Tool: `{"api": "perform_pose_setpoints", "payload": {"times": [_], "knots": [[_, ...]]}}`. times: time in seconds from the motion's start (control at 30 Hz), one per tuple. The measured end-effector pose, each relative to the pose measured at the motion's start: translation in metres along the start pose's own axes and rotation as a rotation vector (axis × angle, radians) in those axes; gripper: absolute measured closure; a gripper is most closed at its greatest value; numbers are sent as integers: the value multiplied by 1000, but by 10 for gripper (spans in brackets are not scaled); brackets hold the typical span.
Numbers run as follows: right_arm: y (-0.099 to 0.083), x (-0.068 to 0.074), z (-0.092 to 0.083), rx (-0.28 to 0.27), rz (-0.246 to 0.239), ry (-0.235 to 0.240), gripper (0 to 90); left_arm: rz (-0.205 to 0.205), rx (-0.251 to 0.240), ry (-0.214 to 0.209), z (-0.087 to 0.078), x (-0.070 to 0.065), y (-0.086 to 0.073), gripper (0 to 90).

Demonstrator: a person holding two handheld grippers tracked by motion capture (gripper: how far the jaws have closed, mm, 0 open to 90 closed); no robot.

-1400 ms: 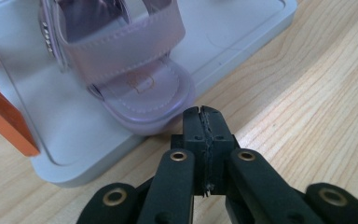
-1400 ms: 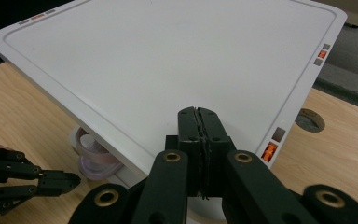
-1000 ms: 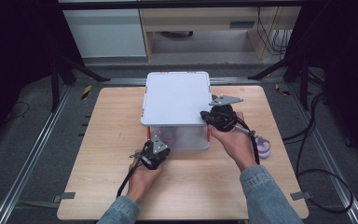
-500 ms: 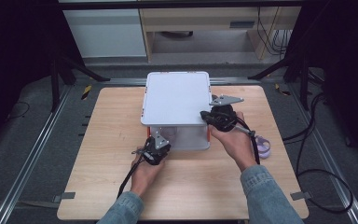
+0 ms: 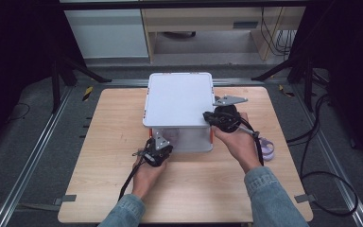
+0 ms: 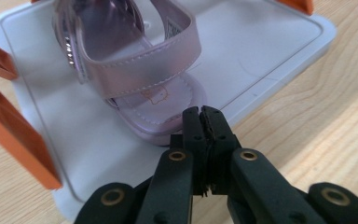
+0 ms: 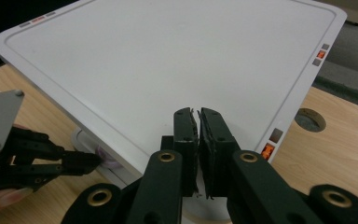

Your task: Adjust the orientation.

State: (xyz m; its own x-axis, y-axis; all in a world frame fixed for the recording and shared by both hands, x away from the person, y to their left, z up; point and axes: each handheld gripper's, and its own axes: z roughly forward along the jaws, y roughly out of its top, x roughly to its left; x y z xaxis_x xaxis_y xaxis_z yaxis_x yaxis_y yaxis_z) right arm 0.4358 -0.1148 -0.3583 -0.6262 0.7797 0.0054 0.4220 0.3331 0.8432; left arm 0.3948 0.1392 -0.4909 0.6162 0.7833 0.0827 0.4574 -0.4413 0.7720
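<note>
A: Left gripper (image 6: 200, 112)?
B: Low at the near wall of the box (image 5: 189, 139), towards its left corner. Jaws clenched, nothing between. Tips just short of the wall or on it; cannot tell which.

A: Box location?
B: Middle of the table (image 5: 104, 142), towards the far edge. White lid (image 5: 179, 99) on top. Orange clasp (image 6: 14, 140) on the side, seen in the left gripper view.

A: Contents?
B: One lilac sandal (image 6: 135, 70), strapped, seen through the clear wall directly ahead of the left jaws. Inside the box, close behind its near wall.

A: Right gripper (image 7: 199, 114)?
B: Above the lid's near right corner, pointing in across the lid. Jaws all but together, only a slit showing; just been opening by a trace. Nothing between them. Contact with the lid: cannot tell.

A: Anything else on the table?
B: Second sandal (image 5: 266, 147), same lilac, lying outside the box near the right edge, just beside the right wrist. Partly hidden by hand and cable.

A: The two grippers relative to each other?
B: Apart. Left at wall height, right at lid height, with the box's near right corner between.
</note>
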Motion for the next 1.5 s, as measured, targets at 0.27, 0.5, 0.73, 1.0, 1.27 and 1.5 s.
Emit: {"api": "perform_pose_setpoints", "payload": {"times": [0.27,0.5,0.73,1.0,1.27,1.5], "knots": [[0,-4,-17,-39,15,0,849,-23,5,-34,-22,2,-8,868],[-11,-16,-56,-92,31,-26,789,-42,-17,-11,-45,14,-23,748],[-36,-34,-77,-89,52,-57,686,-80,-33,21,-61,29,-36,378],[-63,-49,-77,-43,65,-85,541,-107,-4,29,-70,44,-49,239],[-91,-61,-70,18,83,-114,356,-114,16,12,-78,60,-62,146],[-115,-72,-67,79,74,-106,341,-122,-15,39,-83,67,-70,110]]}}
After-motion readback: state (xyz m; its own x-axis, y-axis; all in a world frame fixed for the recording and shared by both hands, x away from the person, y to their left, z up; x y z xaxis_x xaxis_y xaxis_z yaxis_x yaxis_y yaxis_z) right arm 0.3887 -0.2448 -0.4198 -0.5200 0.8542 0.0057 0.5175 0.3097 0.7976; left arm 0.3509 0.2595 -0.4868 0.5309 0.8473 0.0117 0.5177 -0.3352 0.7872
